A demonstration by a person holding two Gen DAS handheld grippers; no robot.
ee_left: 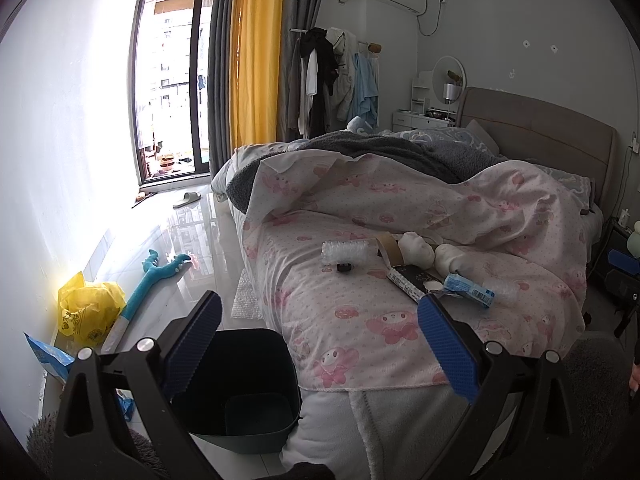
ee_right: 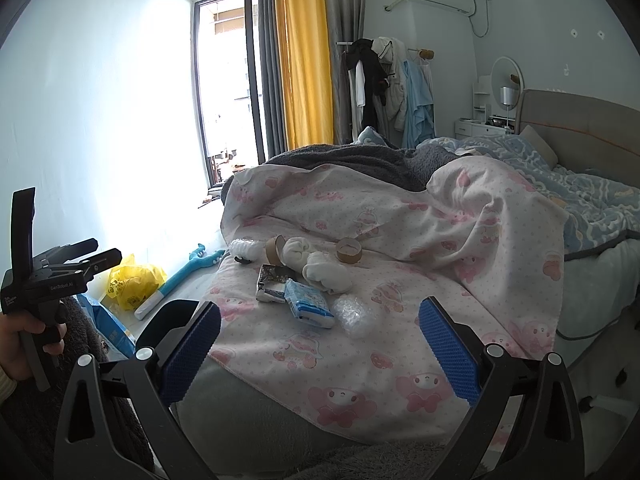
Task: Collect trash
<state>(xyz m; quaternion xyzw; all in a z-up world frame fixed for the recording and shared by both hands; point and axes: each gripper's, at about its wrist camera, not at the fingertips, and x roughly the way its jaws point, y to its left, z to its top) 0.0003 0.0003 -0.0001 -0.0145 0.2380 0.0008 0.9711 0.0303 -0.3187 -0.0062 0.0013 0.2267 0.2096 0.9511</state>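
Note:
A pile of trash lies on the pink-patterned blanket (ee_left: 360, 320): a bubble wrap piece (ee_left: 346, 252), a cardboard tape roll (ee_left: 390, 246), white crumpled wads (ee_left: 418, 250), a dark flat box (ee_left: 412, 280) and a blue packet (ee_left: 468, 288). My left gripper (ee_left: 320, 336) is open over the bed's edge, short of the pile, with a dark bin (ee_left: 240, 384) below on the floor. My right gripper (ee_right: 320, 340) is open and holds nothing. Just beyond it lie the blue packet (ee_right: 308, 304), a bubble wrap wad (ee_right: 354, 314) and a tape roll (ee_right: 349, 250).
On the floor by the left wall lie a yellow plastic bag (ee_left: 86, 312), a blue plush toy (ee_left: 156, 276), a blue wrapper (ee_left: 48, 356) and a slipper (ee_left: 186, 199). A hand (ee_right: 22, 332) holds the left gripper (ee_right: 98, 254) at the left. A grey headboard (ee_left: 536, 136) stands at the far right.

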